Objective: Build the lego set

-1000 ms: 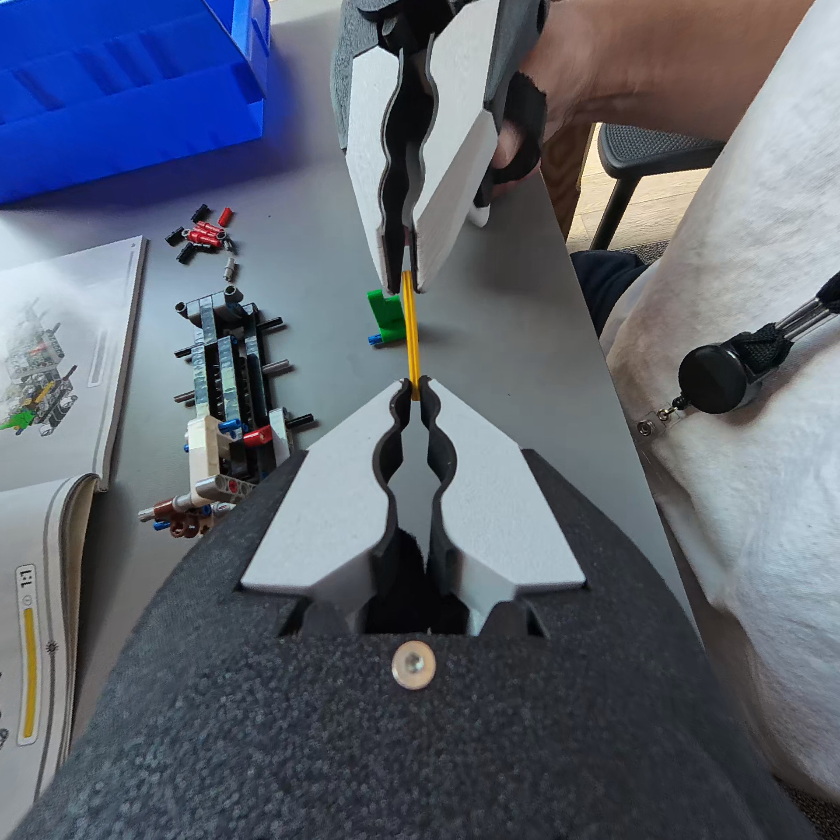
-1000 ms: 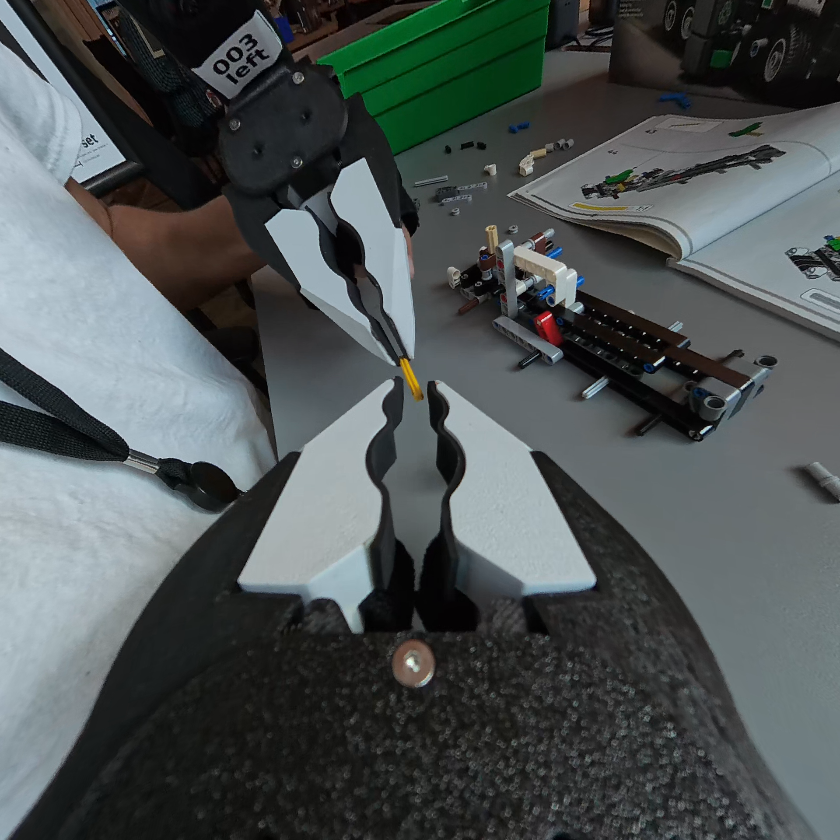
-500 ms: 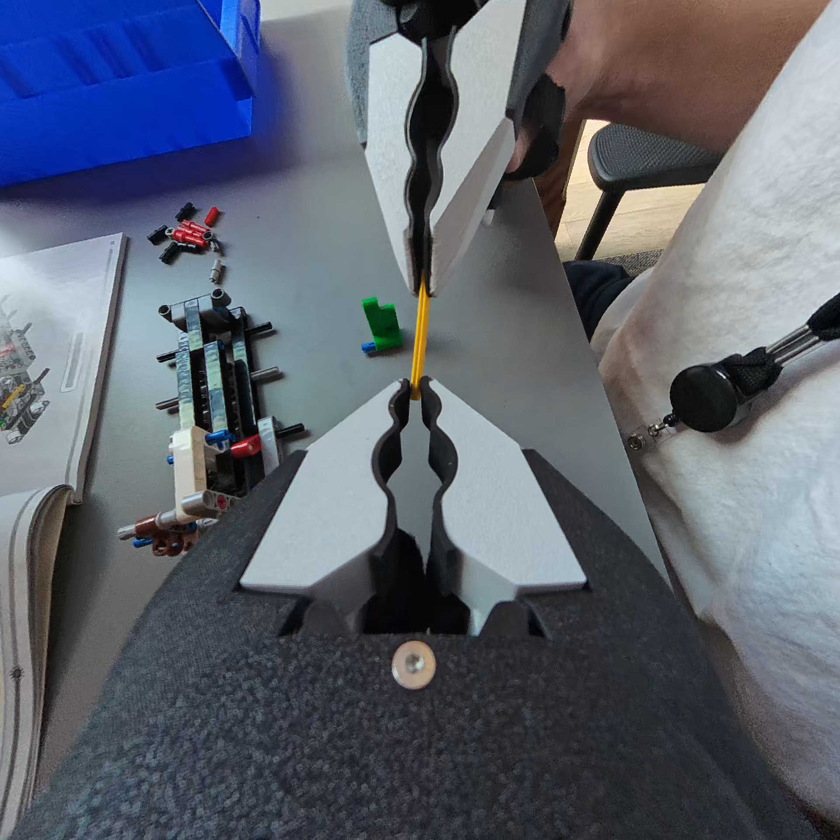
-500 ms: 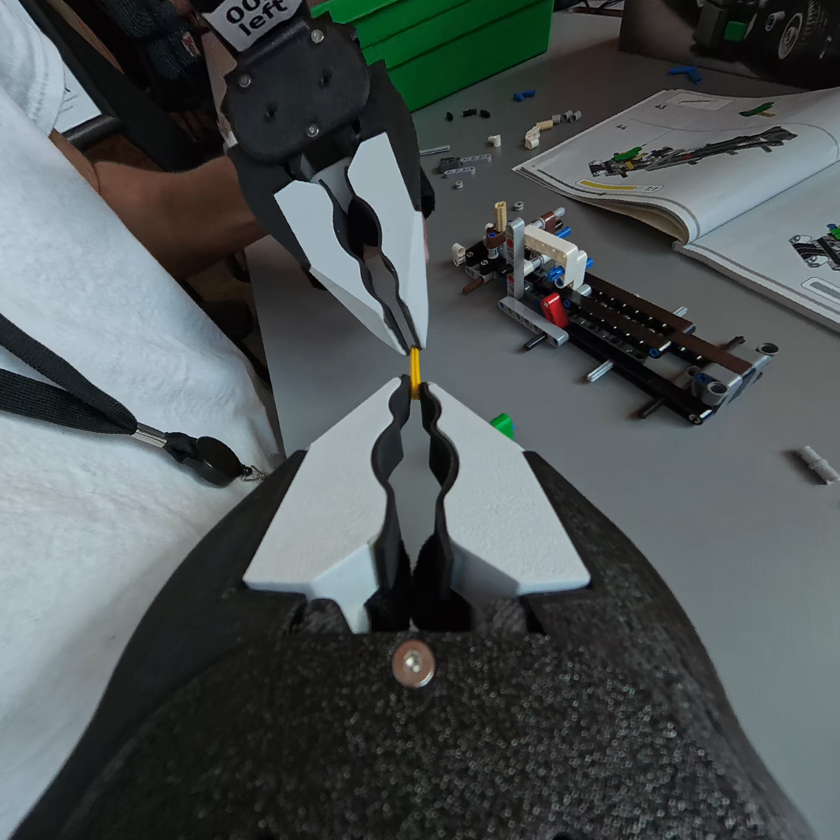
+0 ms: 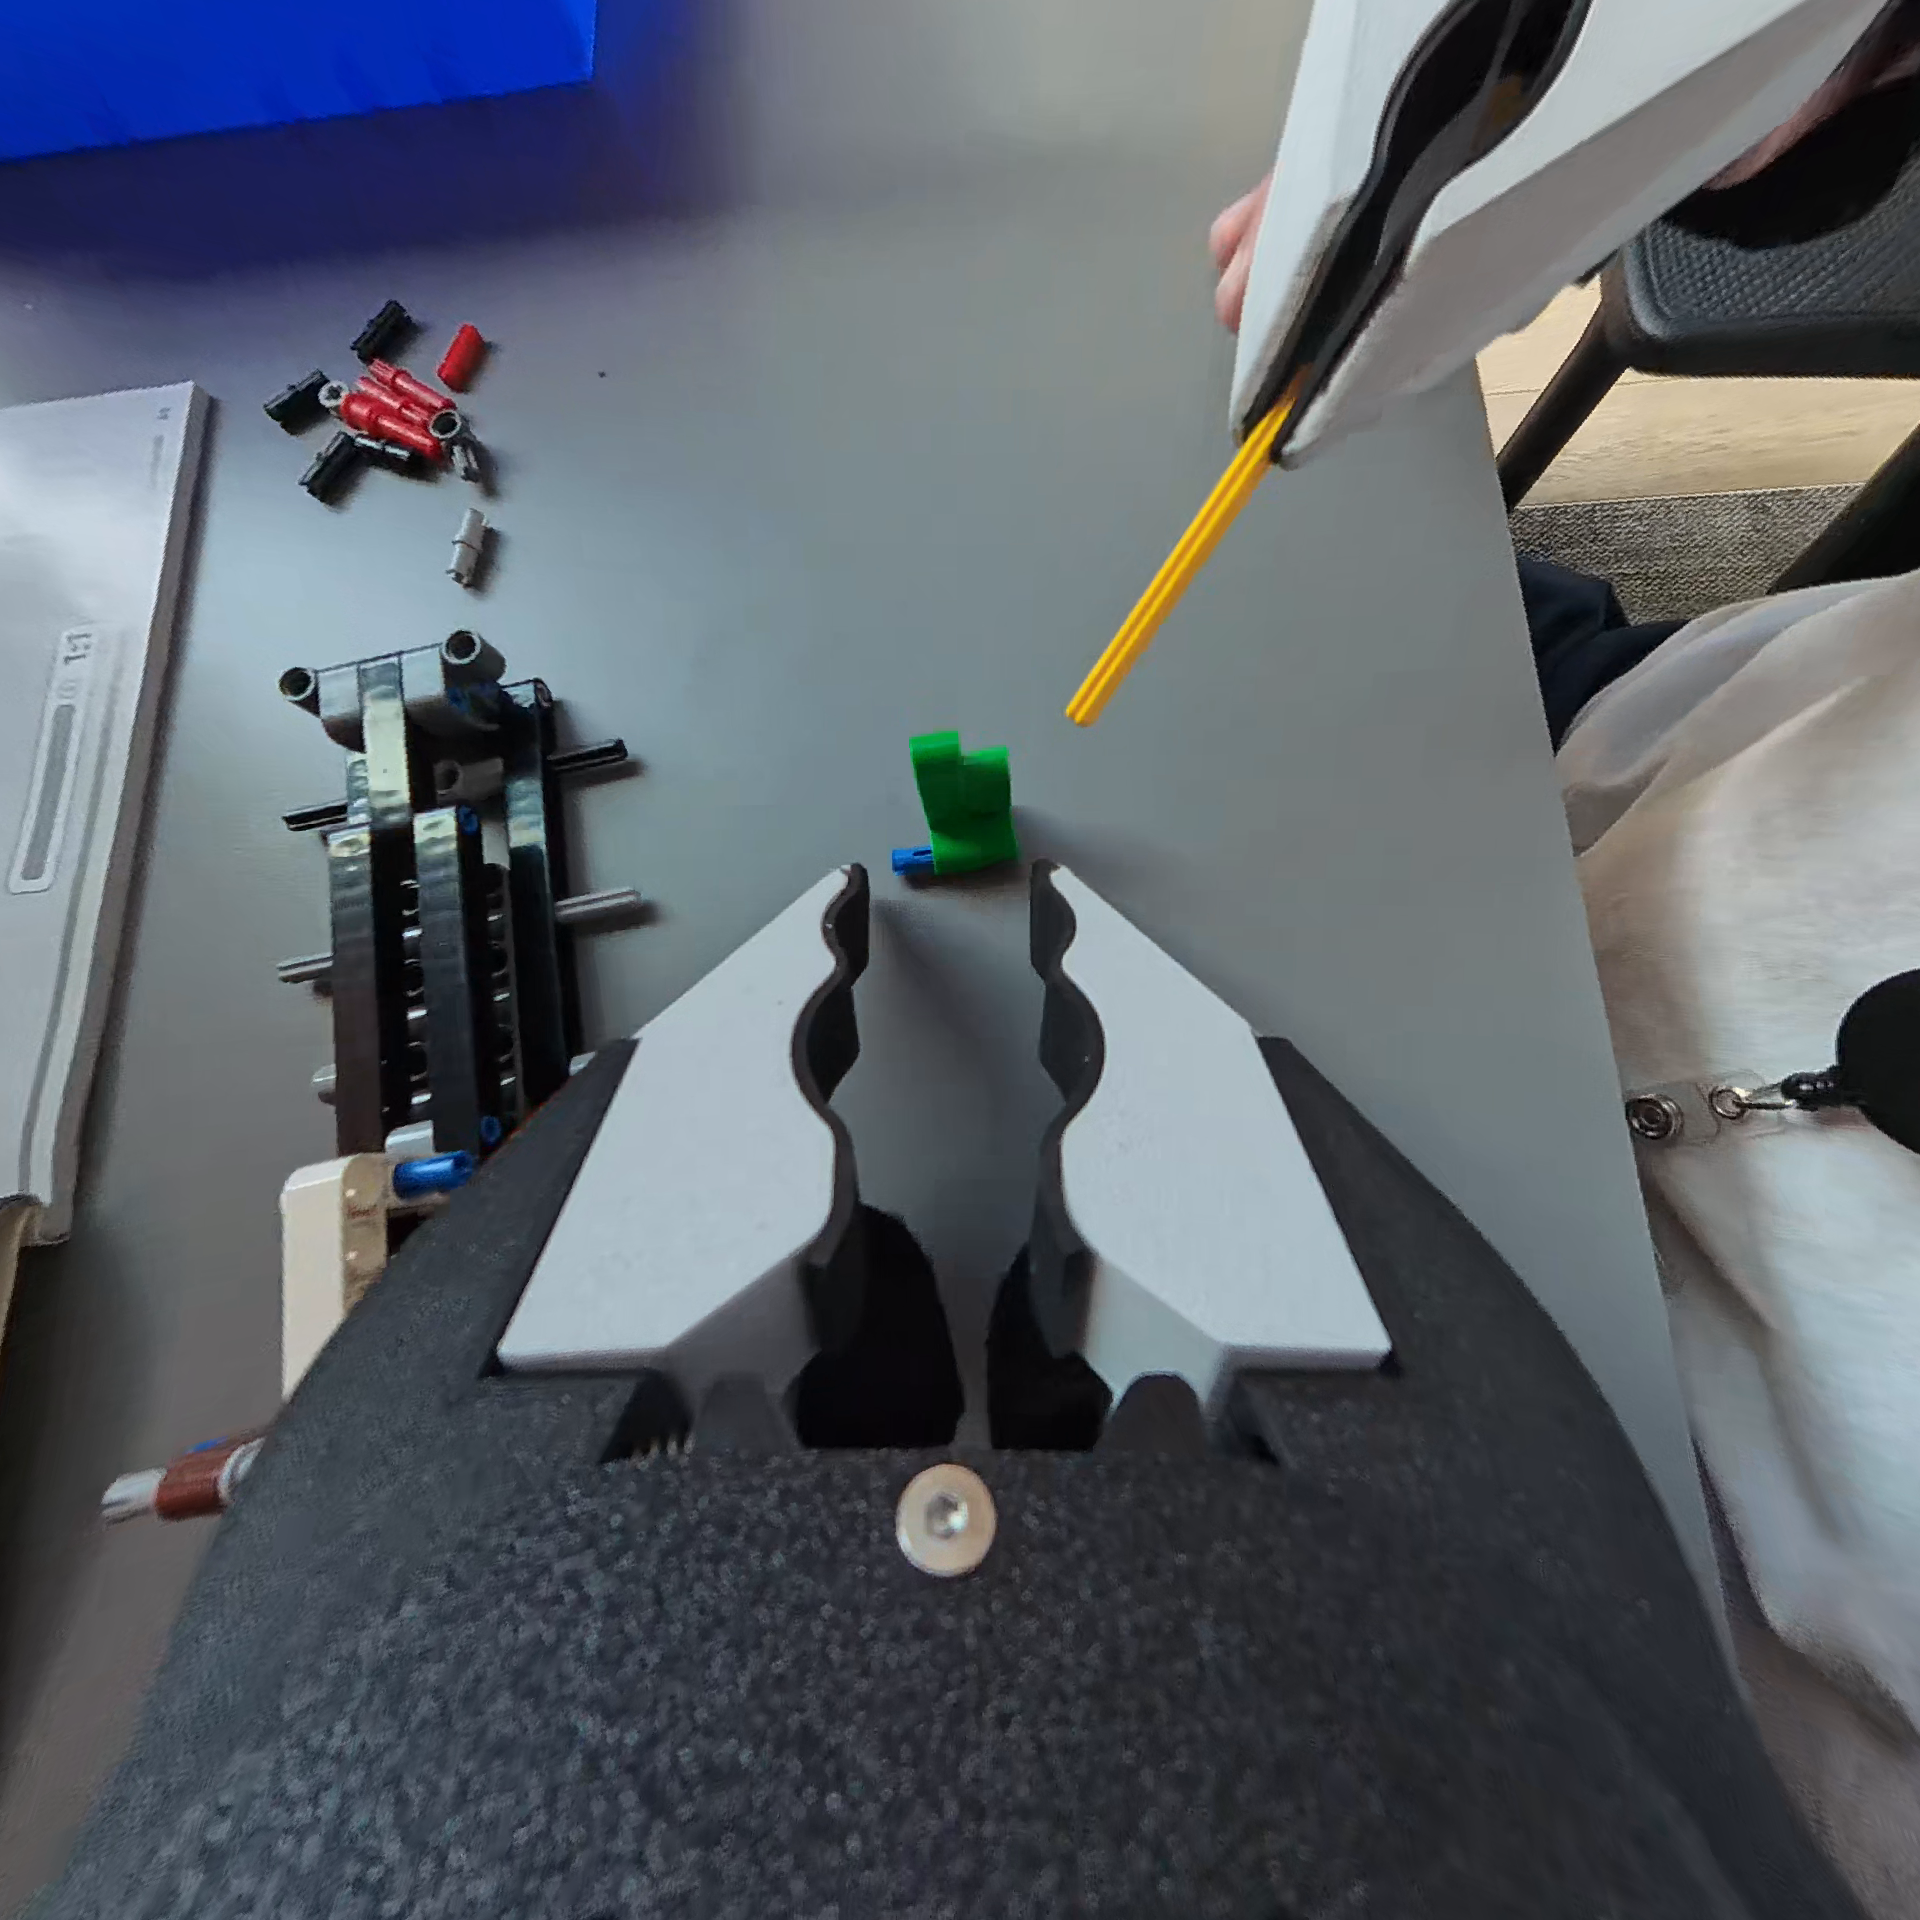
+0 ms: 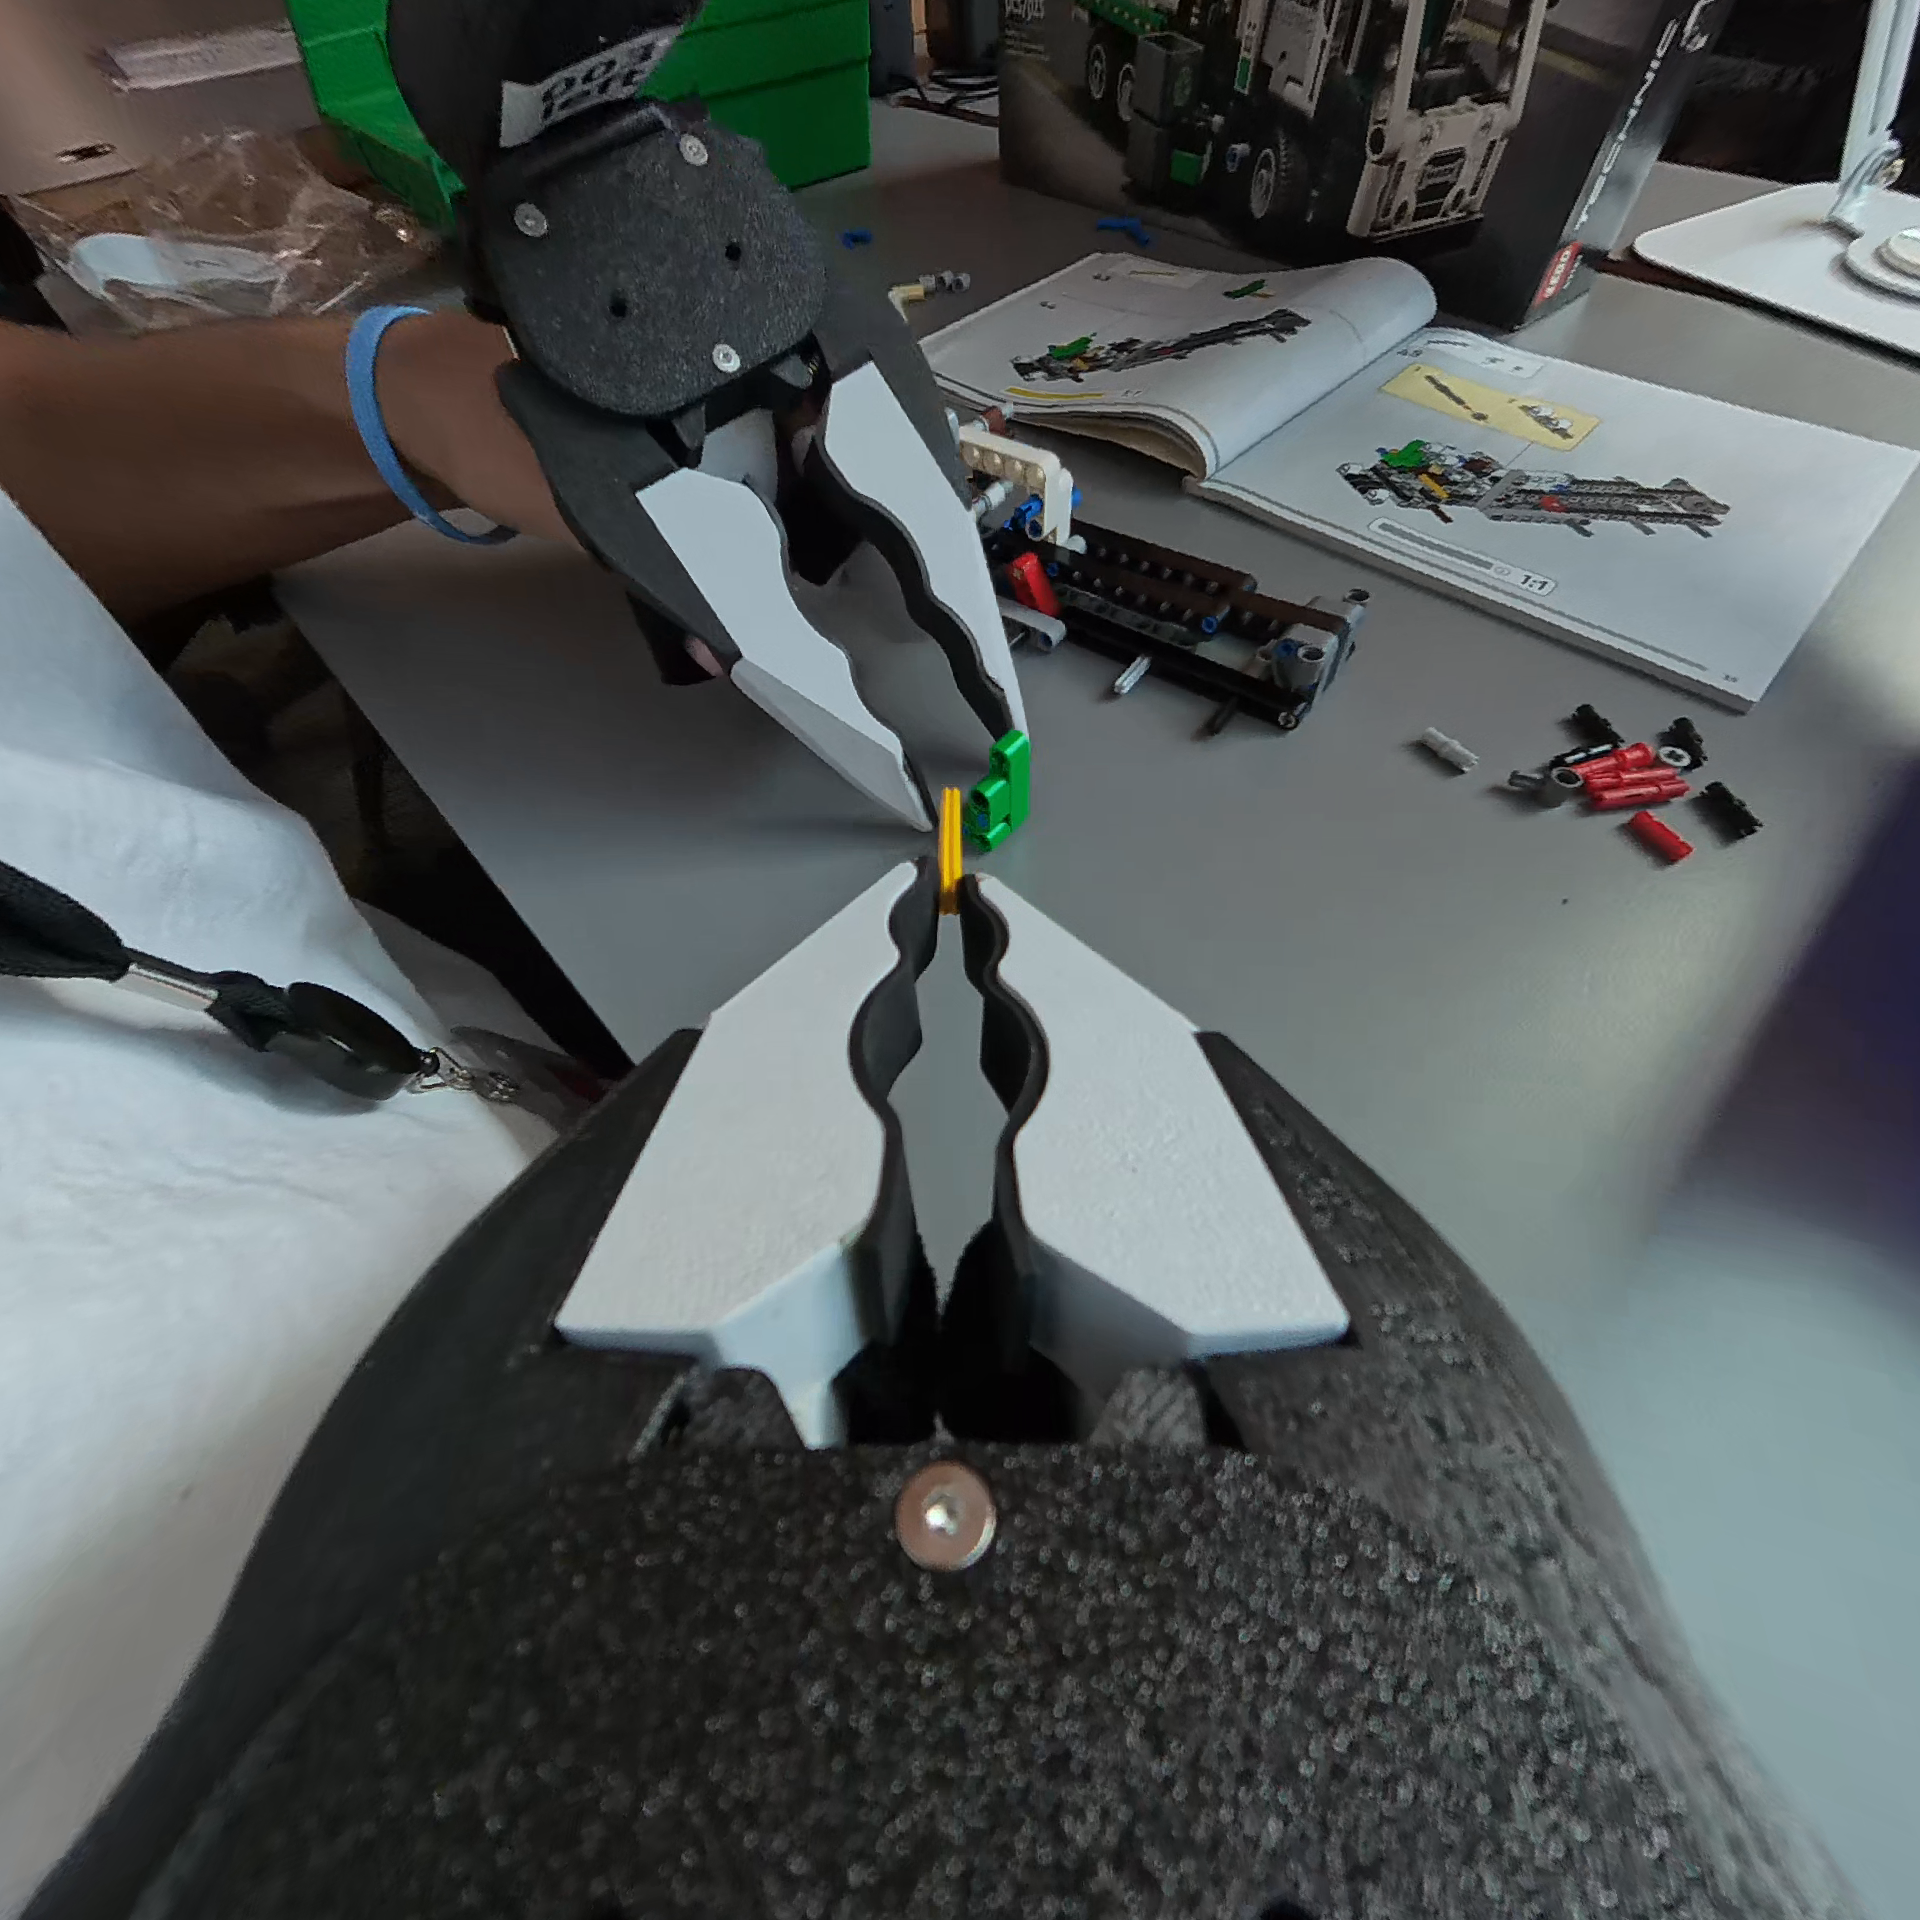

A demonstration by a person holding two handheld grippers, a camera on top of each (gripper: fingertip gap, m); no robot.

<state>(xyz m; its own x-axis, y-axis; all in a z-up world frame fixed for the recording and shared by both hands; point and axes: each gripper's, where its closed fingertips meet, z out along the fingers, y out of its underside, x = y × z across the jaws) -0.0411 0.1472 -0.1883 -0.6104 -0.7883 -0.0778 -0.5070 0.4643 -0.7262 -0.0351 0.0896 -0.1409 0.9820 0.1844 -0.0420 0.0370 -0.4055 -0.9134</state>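
My left gripper (image 5: pixel 945 878) is open and empty, low over the grey table. A small green angled piece (image 5: pixel 961 805) with a blue pin stands on the table just beyond its fingertips. In the right wrist view the left gripper (image 6: pixel 966 774) is open, with one fingertip right at the green piece (image 6: pixel 1000 790). My right gripper (image 6: pixel 945 883) is shut on one end of a thin yellow axle (image 6: pixel 949 852). In the left wrist view it (image 5: pixel 1273 426) is at the upper right, holding the axle (image 5: pixel 1174 582) slanting down towards the green piece without touching it.
The long black-and-grey chassis (image 5: pixel 447 914) lies left of the left gripper, beside the open manual (image 5: pixel 83 779). Red and black pins (image 5: pixel 384 410) and a grey pin (image 5: pixel 470 545) lie beyond it. A blue bin (image 5: pixel 291 62) is at the back. The table edge and a person's white shirt (image 5: pixel 1766 1039) are at the right. Left tips to right tips: about 8 centimeters.
My left gripper has let go of the yellow axle, opened, and dropped down towards the green piece. My right gripper keeps the axle and has drawn away to the upper right.
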